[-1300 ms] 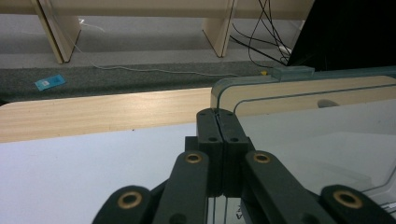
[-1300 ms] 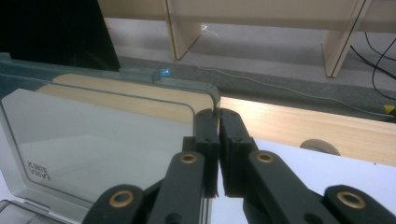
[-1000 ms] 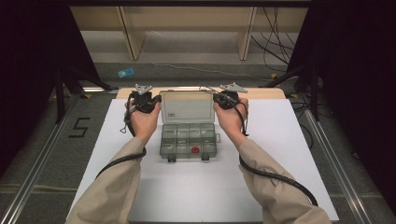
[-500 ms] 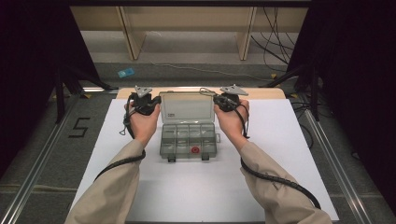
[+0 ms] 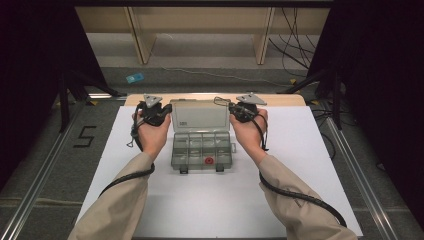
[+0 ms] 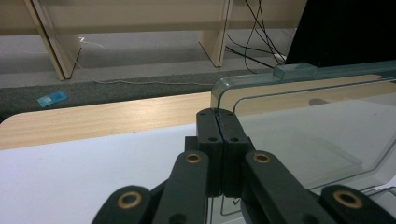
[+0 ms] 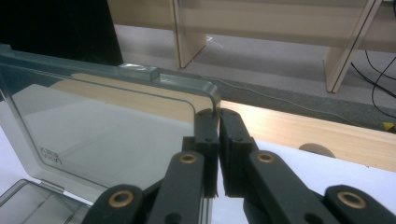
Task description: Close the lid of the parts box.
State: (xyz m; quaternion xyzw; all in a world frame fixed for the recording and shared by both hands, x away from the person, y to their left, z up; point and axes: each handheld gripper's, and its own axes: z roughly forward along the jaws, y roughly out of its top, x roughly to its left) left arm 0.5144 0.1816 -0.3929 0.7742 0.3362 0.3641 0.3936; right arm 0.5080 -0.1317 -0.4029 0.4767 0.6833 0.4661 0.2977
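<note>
Organiser box (image 5: 202, 148) of clear smoky plastic sits at the middle of the white table (image 5: 310, 165), its lid (image 5: 200, 116) raised and leaning toward the far wooden edge; a small red item (image 5: 208, 160) lies in one near compartment. Judged by its thin walls, the box is light, rigid and smooth, likely to skate on the sheet if pushed, and the lid looks liable to flex or crack at the hinge if twisted; the lid's two free corners are the sound places to hold it, taken evenly. At the left side of the box, the left gripper (image 5: 169, 107) is clamped on the lid's left upper corner, its black jaws pressed together over the thin edge in the left gripper view (image 6: 217, 114). The left hand (image 5: 152, 132) wraps it, forearm running straight back from the box. At the right side of the box, the right gripper (image 5: 231, 106) pinches the lid's right upper corner likewise, closed on the edge (image 7: 218, 114), with the right hand (image 5: 248, 131) mirrored and the wrist level.
</note>
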